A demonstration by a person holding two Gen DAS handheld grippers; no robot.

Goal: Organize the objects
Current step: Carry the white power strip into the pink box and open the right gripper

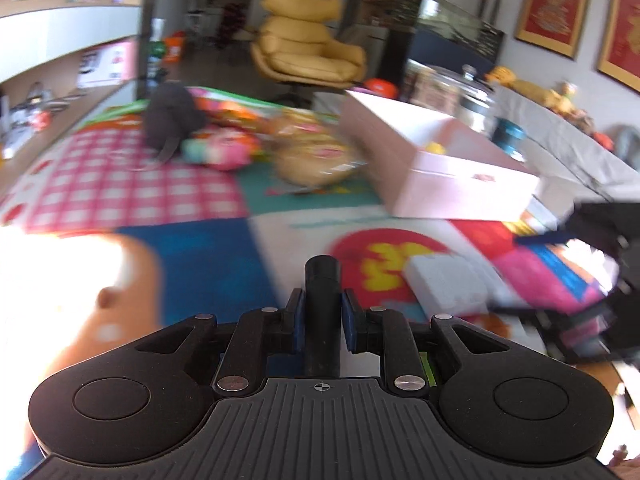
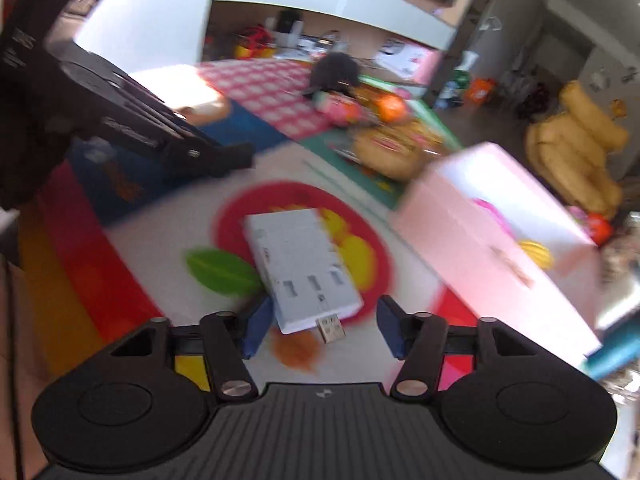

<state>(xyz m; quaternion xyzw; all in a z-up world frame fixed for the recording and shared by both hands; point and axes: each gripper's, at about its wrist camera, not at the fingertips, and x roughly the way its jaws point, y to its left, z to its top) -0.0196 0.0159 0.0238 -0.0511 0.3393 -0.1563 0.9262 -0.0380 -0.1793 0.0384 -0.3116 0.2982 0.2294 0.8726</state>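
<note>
Two tools in view, both frames motion-blurred. The left tool point(image 1: 322, 320) has its blue pads pressed narrow against a black cylindrical tube point(image 1: 322, 312), which stands up between them and pokes out past the tips. The right tool point(image 2: 323, 326) is spread wide, gripping nothing; a flat white rectangular adapter box with a metal plug point(image 2: 302, 264) lies on the mat just ahead of its tips at 12 o'clock, plug end toward the tool, pads apart from its sides. In the left wrist view the same white box point(image 1: 448, 284) sits at 2 o'clock.

All on a colourful patchwork play mat point(image 1: 208, 264) on the floor; the white box rests over a red circle print with yellow shapes point(image 2: 360, 264). An open pale pink cardboard box point(image 1: 452, 168) stands on the mat at 1 o'clock in the left view and at 2 o'clock in the right view point(image 2: 500, 240), with something yellow inside, too blurred to name.

Beyond, at 11 to 12 o'clock in the left view: a dark grey plush toy point(image 1: 172, 116), a pink and green soft toy point(image 1: 220, 152) beside it, and a tan round packaged item point(image 1: 316, 156) next to the pink box. A yellow leather armchair point(image 1: 308, 40) stands far back at 12 o'clock.
</note>
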